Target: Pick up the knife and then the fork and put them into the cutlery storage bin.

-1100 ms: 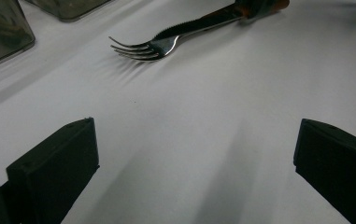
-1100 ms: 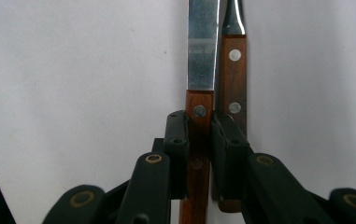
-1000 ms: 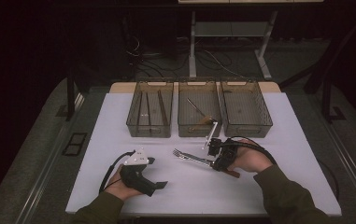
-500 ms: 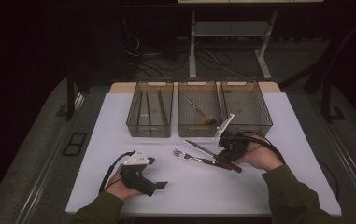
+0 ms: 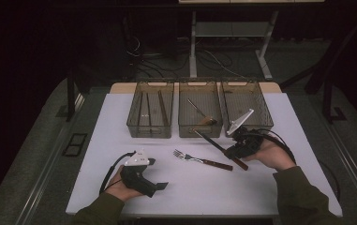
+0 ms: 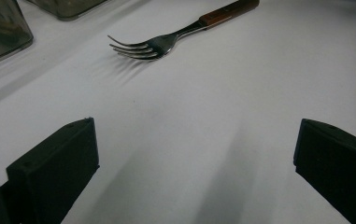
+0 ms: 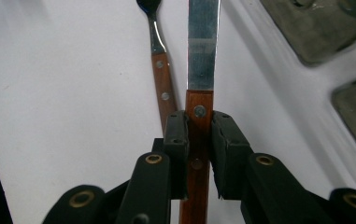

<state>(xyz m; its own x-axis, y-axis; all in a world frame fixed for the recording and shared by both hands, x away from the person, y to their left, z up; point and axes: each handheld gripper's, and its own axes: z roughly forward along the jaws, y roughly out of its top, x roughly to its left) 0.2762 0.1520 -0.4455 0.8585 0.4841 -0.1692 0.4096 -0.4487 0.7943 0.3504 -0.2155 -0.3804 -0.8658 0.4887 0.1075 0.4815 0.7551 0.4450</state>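
My right gripper (image 5: 234, 151) (image 7: 199, 135) is shut on the wooden handle of a table knife (image 5: 210, 140) (image 7: 202, 56). The blade points up and left toward the middle bin (image 5: 184, 130). A fork (image 5: 202, 161) (image 7: 162, 79) with a wooden handle lies flat on the white table (image 5: 270, 187), just left of the knife. My left gripper (image 5: 156, 174) (image 6: 194, 168) rests near the front left, open and holding nothing. Its jaws face the fork (image 6: 166, 42), well short of it.
Three clear bins stand in a row at the back: left bin (image 5: 133, 126), middle bin, right bin (image 5: 266, 123). The left bin holds long thin utensils, and the middle one holds a wooden-handled utensil (image 5: 199, 112). Dark floor lies beyond the table edges.
My right gripper has carried the knife right and back, away from the fork, and its blade now points toward the middle bin. The fork and the left gripper have stayed put.
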